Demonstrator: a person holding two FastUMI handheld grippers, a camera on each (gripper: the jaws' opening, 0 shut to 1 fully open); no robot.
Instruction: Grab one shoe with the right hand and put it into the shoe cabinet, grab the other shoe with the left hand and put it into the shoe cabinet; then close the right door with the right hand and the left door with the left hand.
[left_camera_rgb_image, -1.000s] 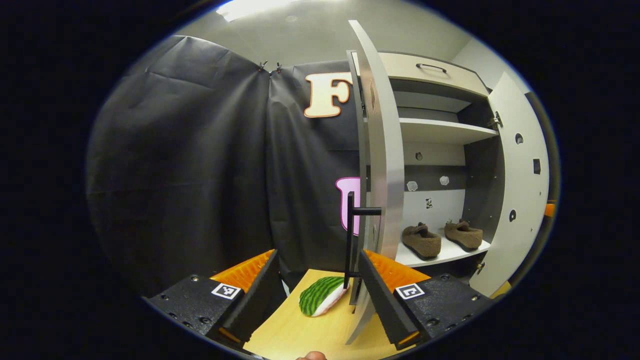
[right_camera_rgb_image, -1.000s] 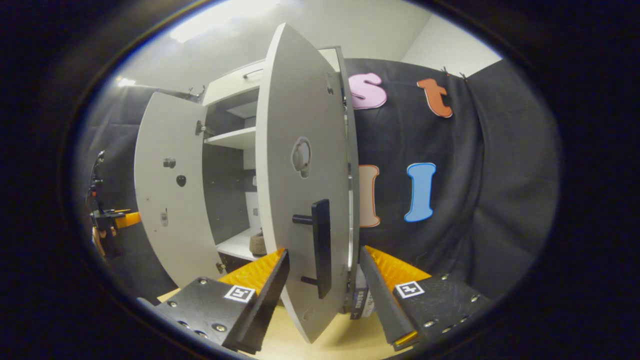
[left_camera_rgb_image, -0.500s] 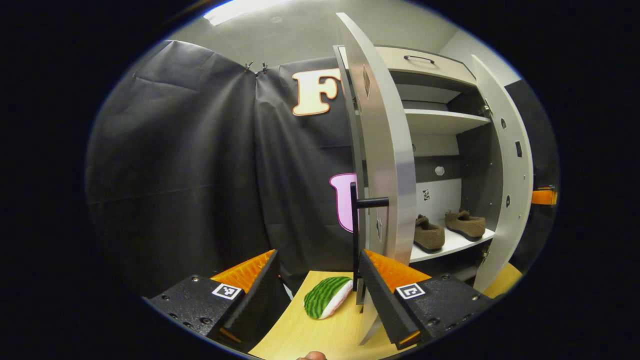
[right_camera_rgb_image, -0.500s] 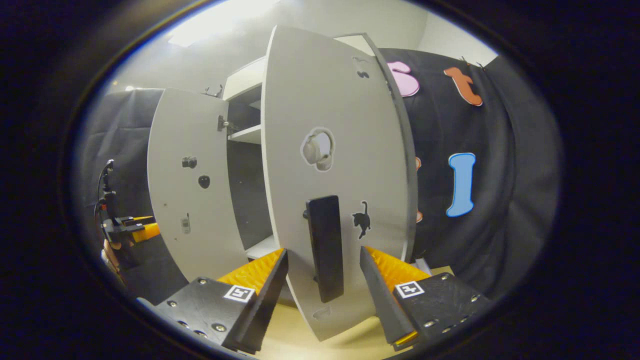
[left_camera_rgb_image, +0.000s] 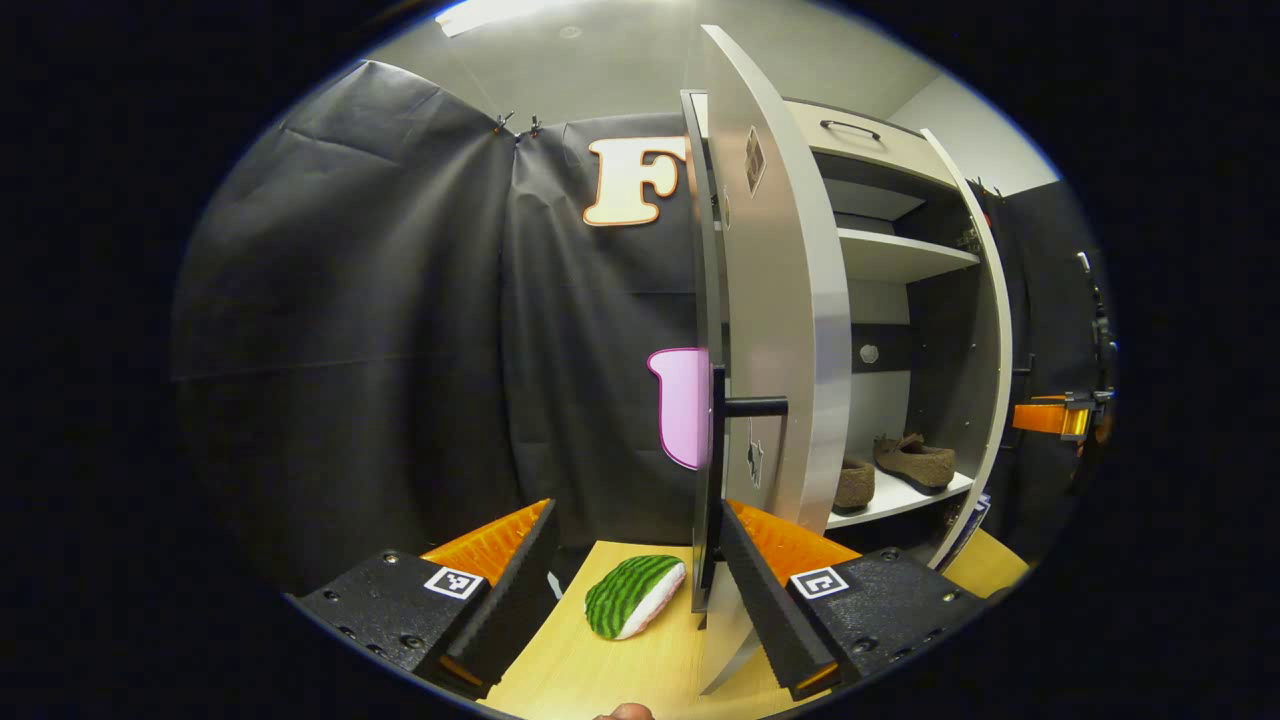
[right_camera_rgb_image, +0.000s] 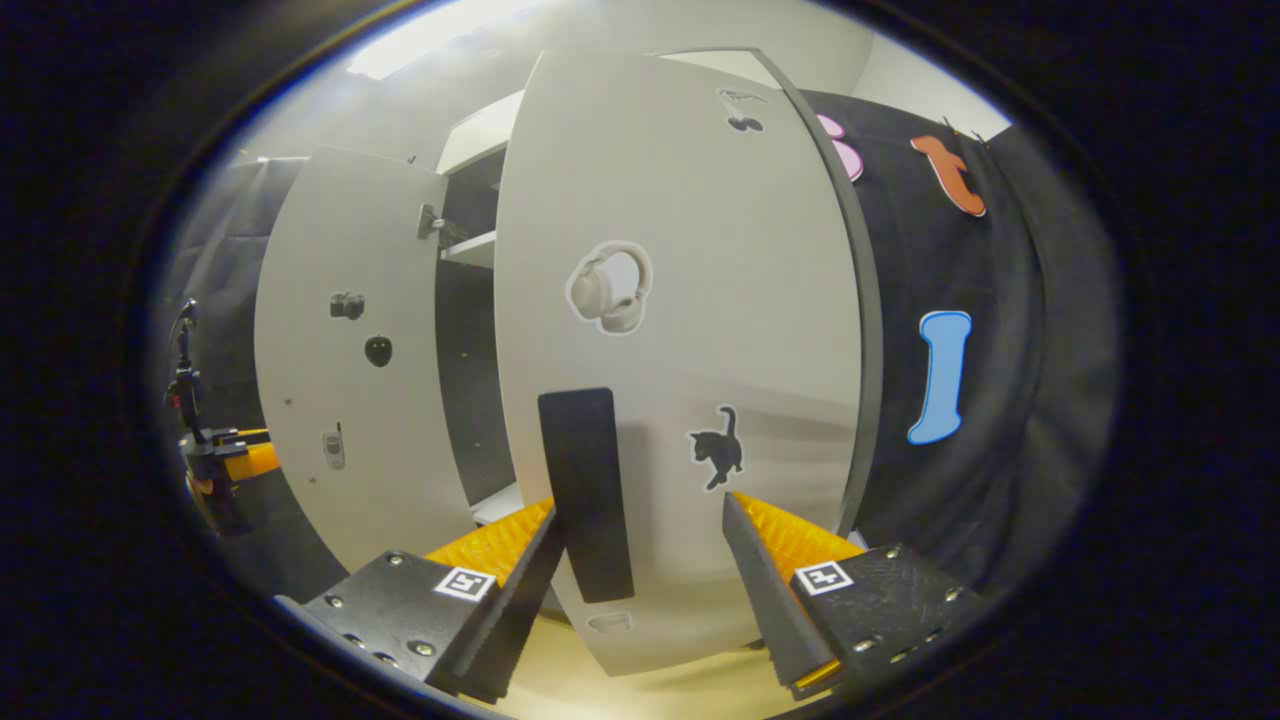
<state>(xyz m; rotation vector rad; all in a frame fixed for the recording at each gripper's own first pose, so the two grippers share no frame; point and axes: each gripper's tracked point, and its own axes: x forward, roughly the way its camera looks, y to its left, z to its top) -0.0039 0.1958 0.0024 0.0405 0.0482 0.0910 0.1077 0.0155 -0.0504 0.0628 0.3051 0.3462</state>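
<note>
Two brown shoes (left_camera_rgb_image: 915, 462) (left_camera_rgb_image: 853, 485) sit on the lower shelf of the white shoe cabinet (left_camera_rgb_image: 890, 255). In the left gripper view the left door (left_camera_rgb_image: 790, 300) shows nearly edge-on, and its black handle (left_camera_rgb_image: 745, 406) is just above my open left gripper (left_camera_rgb_image: 640, 590), close to its right finger (left_camera_rgb_image: 765, 600). The right door (left_camera_rgb_image: 985, 330) stands partly swung in. In the right gripper view that right door's outer face (right_camera_rgb_image: 700, 330) is very near. Its black handle (right_camera_rgb_image: 587, 490) lies between the fingers of my open right gripper (right_camera_rgb_image: 640, 590), beside the left finger (right_camera_rgb_image: 515, 590).
A watermelon-patterned piece (left_camera_rgb_image: 632, 595) lies on the wooden table (left_camera_rgb_image: 620, 670) beside the left door's foot. The left door's inner face (right_camera_rgb_image: 340, 350) and the left gripper (right_camera_rgb_image: 225, 460) show at the left of the right gripper view. The right gripper (left_camera_rgb_image: 1050, 415) shows beyond the right door.
The right door has swung further toward the cabinet with my right gripper following against its front. The left door has turned in slightly, hiding more of the shoes.
</note>
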